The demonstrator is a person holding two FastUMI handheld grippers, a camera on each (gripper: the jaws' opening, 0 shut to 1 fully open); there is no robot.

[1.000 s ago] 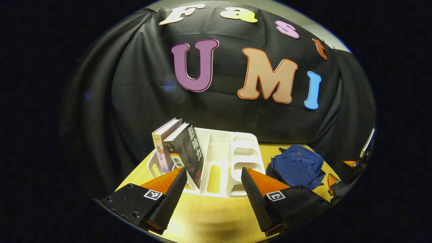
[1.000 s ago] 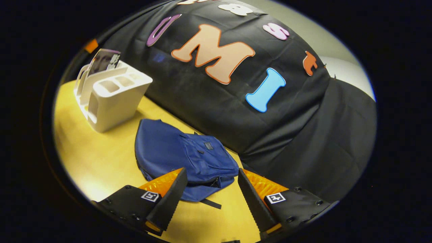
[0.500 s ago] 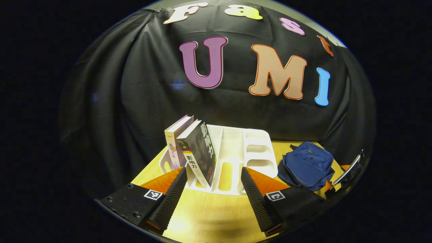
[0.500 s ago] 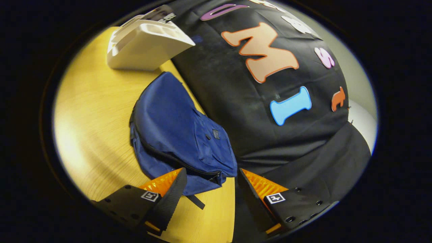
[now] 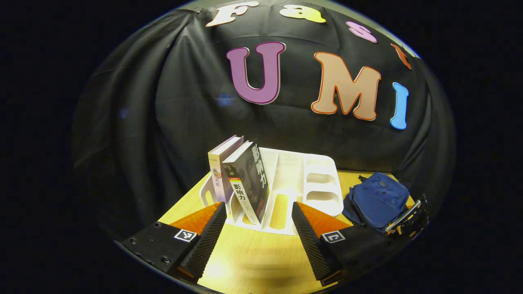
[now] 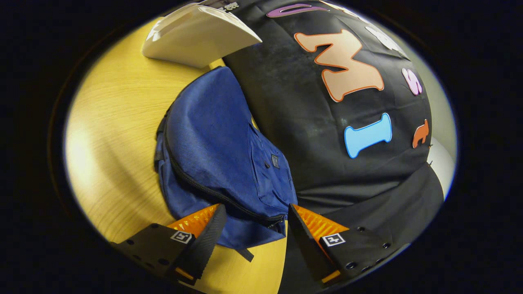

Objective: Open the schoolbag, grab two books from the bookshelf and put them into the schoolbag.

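Note:
The blue schoolbag (image 6: pixel 220 143) lies flat on the wooden table (image 6: pixel 118 122), its zip closed along the near edge. My right gripper (image 6: pixel 255 228) hovers open just over the bag's near corner, where the zip ends. In the left gripper view, two books stand in the white bookshelf (image 5: pixel 314 183): a dark book (image 5: pixel 249 183) and a pale book (image 5: pixel 222 171) behind it. My left gripper (image 5: pixel 259 228) is open in front of the shelf, apart from the books. The schoolbag (image 5: pixel 378 198) sits at the shelf's right, with the right gripper (image 5: pixel 408 216) at its edge.
The black cloth wall rises right behind the shelf and the bag. The white bookshelf (image 6: pixel 200 34) stands beyond the bag in the right gripper view. Bare wooden table (image 5: pixel 253 261) lies between my left gripper and the shelf.
My right gripper has moved in closer over the bag's zipped corner and tilted further. My left gripper's view has shifted left, so the shelf and books sit farther right.

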